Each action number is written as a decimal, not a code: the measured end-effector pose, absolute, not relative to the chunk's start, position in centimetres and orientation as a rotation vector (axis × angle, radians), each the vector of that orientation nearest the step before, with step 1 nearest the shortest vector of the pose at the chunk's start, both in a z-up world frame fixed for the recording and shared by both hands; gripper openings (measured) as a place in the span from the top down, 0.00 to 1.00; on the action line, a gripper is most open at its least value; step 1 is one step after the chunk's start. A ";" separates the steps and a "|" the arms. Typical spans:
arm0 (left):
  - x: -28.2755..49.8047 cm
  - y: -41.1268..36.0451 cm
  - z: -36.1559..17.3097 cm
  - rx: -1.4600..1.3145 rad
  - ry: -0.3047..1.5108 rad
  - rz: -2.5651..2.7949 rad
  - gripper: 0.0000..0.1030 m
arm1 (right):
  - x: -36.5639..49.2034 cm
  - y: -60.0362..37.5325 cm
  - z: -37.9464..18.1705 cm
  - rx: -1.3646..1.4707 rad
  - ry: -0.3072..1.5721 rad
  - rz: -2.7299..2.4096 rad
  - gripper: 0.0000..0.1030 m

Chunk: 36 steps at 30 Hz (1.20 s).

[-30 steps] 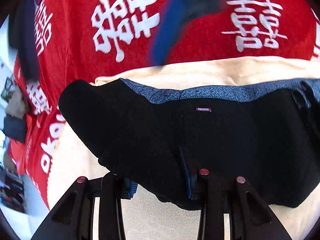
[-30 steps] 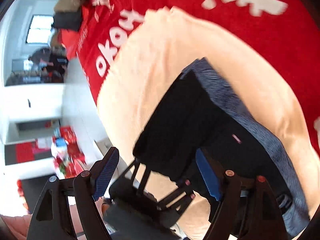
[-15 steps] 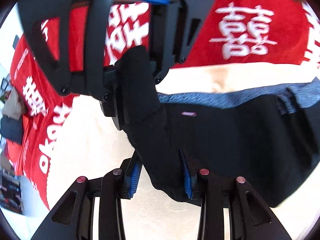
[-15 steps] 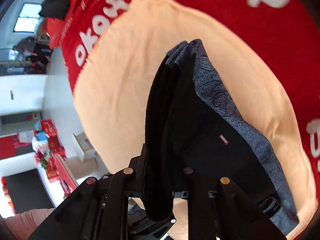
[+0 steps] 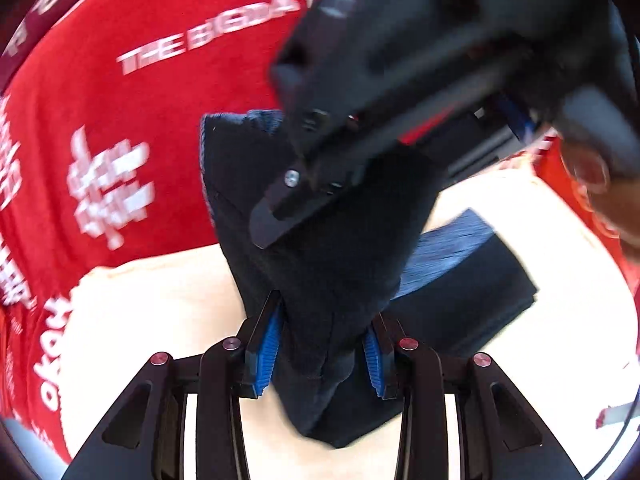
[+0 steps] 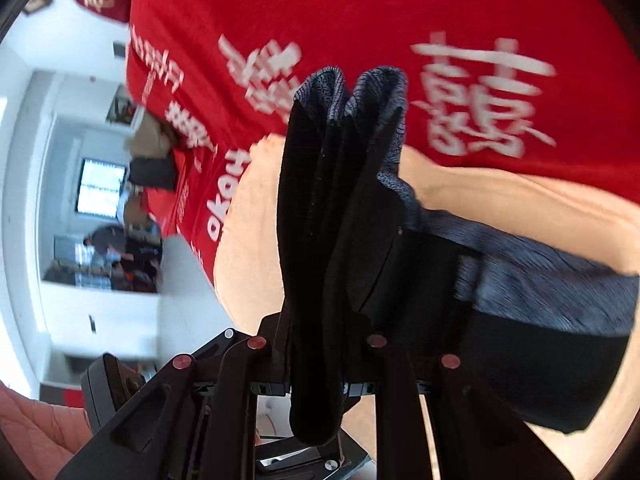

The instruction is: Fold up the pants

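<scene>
while your left gripper [image 5: 320, 354] clamps a thick fold of the black pants [image 5: 336, 264], its blue pads [image 5: 269, 350] press the cloth from both sides near the bottom of the left wrist view. the pants rise from that grip as a bunched column, and the rest of them lies flat on the peach cloth [image 5: 160, 304] to the right, with the blue-grey waistband [image 5: 448, 256] showing along the fold. your right gripper [image 5: 316, 200] crosses the top of that view, blurred, and bites the upper part of the same bunch. in the right wrist view your right gripper [image 6: 316, 344] is closed narrow on several stacked layers of the pants [image 6: 320, 216]; its jaws have just been closing, with the cloth between them. those layers stand up past the fingertips, the waistband [image 6: 540, 280] trailing off to the right over the peach cloth [image 6: 500, 196]. under that cloth lies a red cover with white characters [image 6: 360, 16]. a pink sleeve [image 6: 36, 432] shows at the lower left.
</scene>
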<state>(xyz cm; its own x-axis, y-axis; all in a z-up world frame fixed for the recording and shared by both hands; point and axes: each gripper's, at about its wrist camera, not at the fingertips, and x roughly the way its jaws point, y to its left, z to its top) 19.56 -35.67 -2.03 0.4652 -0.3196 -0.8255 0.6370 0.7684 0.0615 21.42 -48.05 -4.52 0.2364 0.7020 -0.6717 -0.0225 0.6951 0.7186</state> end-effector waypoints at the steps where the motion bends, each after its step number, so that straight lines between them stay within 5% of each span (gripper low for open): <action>1: 19.0 -37.4 -2.1 0.393 0.923 -0.633 0.63 | 20.6 -49.8 -4.9 0.686 1.239 0.530 0.82; 14: 13.0 -50.9 -10.9 0.596 1.062 -0.760 0.63 | 12.8 -64.1 -17.3 0.932 1.296 0.320 0.80; 18: 12.1 -51.3 -12.1 0.651 1.059 -0.760 0.49 | 11.9 -64.7 -19.2 0.938 1.309 0.300 0.77; 21: 11.6 -50.8 -12.2 0.676 1.086 -0.770 0.25 | 11.4 -65.1 -19.4 0.931 1.317 0.286 0.75; 30: 17.0 -42.7 -8.2 0.538 1.092 -0.593 0.25 | 11.3 -63.7 -17.8 0.764 1.351 0.187 0.67; 36: 25.6 -37.2 -10.6 0.381 1.185 -0.366 0.25 | 10.5 -63.4 -16.3 0.670 1.375 0.012 0.60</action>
